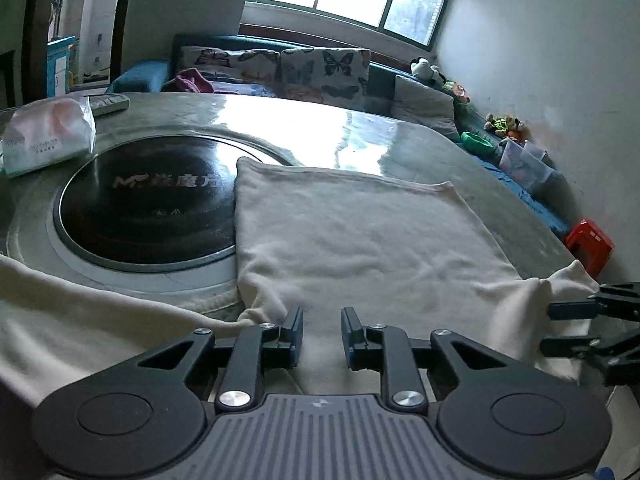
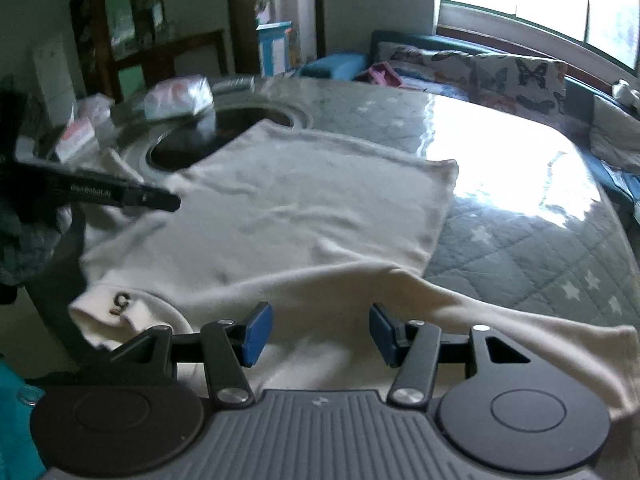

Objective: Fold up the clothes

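A cream sweater (image 1: 360, 236) lies spread flat on the round table (image 1: 480, 160), its hem toward the far side. One sleeve (image 1: 80, 320) trails off to the left. My left gripper (image 1: 322, 322) hovers open just above the near edge of the sweater, with only cloth beneath its jaws. In the right wrist view the sweater (image 2: 300, 208) shows its collar with a small letter tag (image 2: 120, 300), and the other sleeve (image 2: 520, 320) runs right. My right gripper (image 2: 320, 320) stands open over the near shoulder area. Its dark fingers (image 1: 576, 308) show at the right edge of the left wrist view.
A black round hob (image 1: 144, 204) is set into the table, partly under the sweater. A tissue pack (image 1: 48, 136) and a remote (image 1: 110, 104) lie at the far left. A sofa with butterfly cushions (image 1: 320, 68) stands behind, a red stool (image 1: 590, 244) at right.
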Tool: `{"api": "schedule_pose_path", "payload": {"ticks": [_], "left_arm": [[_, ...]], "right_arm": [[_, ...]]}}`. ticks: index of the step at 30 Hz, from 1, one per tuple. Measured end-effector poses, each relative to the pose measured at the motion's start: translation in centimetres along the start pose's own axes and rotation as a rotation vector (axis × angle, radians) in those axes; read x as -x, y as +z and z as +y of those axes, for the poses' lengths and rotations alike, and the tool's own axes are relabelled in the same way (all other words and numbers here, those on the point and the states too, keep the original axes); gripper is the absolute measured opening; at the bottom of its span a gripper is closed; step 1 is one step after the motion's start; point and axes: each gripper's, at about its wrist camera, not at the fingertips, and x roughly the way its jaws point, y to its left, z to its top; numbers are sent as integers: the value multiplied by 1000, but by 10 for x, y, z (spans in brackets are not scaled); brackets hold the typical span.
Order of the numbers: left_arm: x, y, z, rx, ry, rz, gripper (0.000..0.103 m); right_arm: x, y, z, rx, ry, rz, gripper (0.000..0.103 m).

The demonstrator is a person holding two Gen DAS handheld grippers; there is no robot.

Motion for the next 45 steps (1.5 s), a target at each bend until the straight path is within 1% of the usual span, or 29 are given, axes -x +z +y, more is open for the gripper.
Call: {"api": "schedule_pose_path", "payload": {"ticks": [1, 4, 9, 11, 14, 17, 19, 21, 22, 25, 26, 27, 29, 32, 37, 38, 40, 42, 45], "left_arm": [[1, 1, -4, -12, -10, -1, 23], [-3, 2, -23, -53, -64, 0, 23], [-10, 0, -60, -134, -178, 22, 23], [-10, -4, -68, -155, -201, 32, 23], [-11, -9, -80, -186, -235, 48, 23], [-12, -14, -91, -218, -270, 65, 23], [-13, -18, -99, -239, -293, 75, 23], [-14, -21, -107, -259, -316, 86, 23], [-14, -23, -111, -270, -328, 92, 23], [-14, -27, -120, -298, -365, 103, 23], [-14, -28, -123, -306, -379, 105, 23], [-13, -28, -125, -314, -392, 107, 23], [-13, -29, -129, -331, -420, 110, 23], [-15, -31, -137, -356, -451, 125, 23], [-27, -36, -148, -397, -462, 155, 22], [-28, -38, -150, -409, -464, 155, 21], [-28, -38, -152, -431, -482, 161, 10], [-29, -37, -153, -440, -506, 172, 6], [-28, -40, -151, -456, -535, 184, 5]], "right_arm": [[6, -2, -4, -19, -16, -12, 55], [19, -11, -24, -91, -108, -31, 52], [37, -35, -72, -232, -318, -38, 50], [42, -46, -92, -293, -403, -39, 50], [47, -59, -120, -386, -494, -41, 49], [49, -67, -140, -453, -531, -48, 44], [48, -70, -149, -482, -534, -55, 42], [45, -71, -156, -509, -526, -61, 35], [43, -72, -157, -512, -523, -62, 34], [39, -74, -158, -503, -529, -76, 21], [40, -73, -157, -503, -533, -83, 11], [40, -72, -156, -503, -540, -89, 7], [45, -71, -154, -500, -555, -105, 5], [60, -67, -146, -476, -583, -143, 4], [87, -60, -132, -429, -631, -203, 4], [92, -59, -130, -423, -638, -216, 4], [100, -56, -126, -414, -652, -240, 4], [103, -55, -124, -404, -675, -249, 4], [96, -60, -128, -428, -694, -222, 4]]}}
